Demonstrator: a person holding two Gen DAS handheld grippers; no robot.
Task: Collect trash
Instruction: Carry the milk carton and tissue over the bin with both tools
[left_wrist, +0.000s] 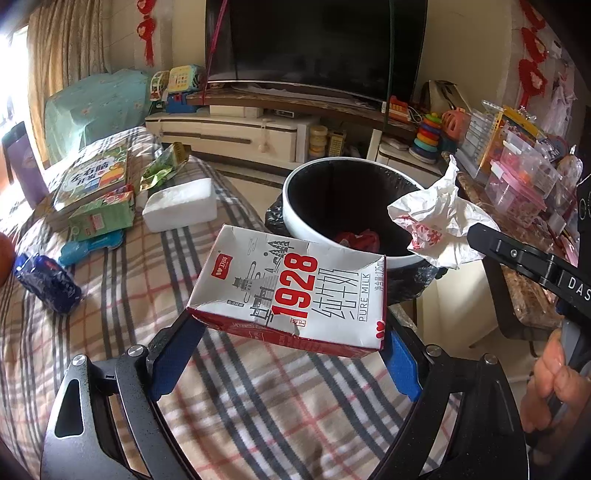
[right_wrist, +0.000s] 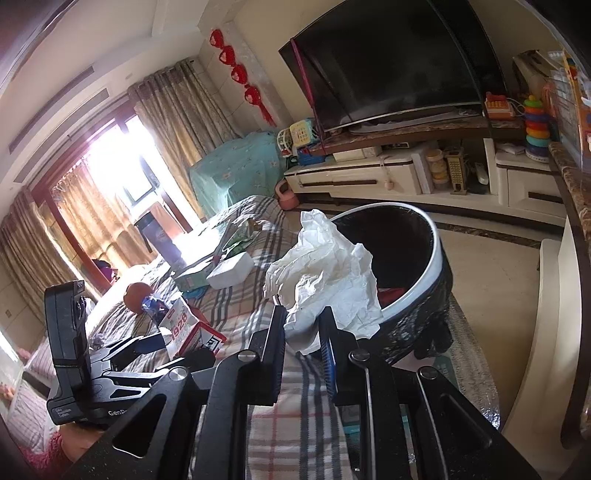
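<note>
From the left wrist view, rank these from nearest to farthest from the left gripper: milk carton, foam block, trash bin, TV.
1. Milk carton: clamped in the left gripper.
2. Trash bin: just beyond the carton, slightly right.
3. Foam block: on the plaid cover, ahead left; close to the bin's range, so this ranking is tentative.
4. TV: far wall.

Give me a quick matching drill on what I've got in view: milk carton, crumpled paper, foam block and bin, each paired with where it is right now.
Things:
1. milk carton
2. crumpled paper
3. foam block
4. bin

Places:
A. lying on the plaid blanket
B. held in the right gripper
C. beside the blanket, red trash inside
D. held in the left gripper

Pairs: 1-D, 2-B, 3-A, 4-C
</note>
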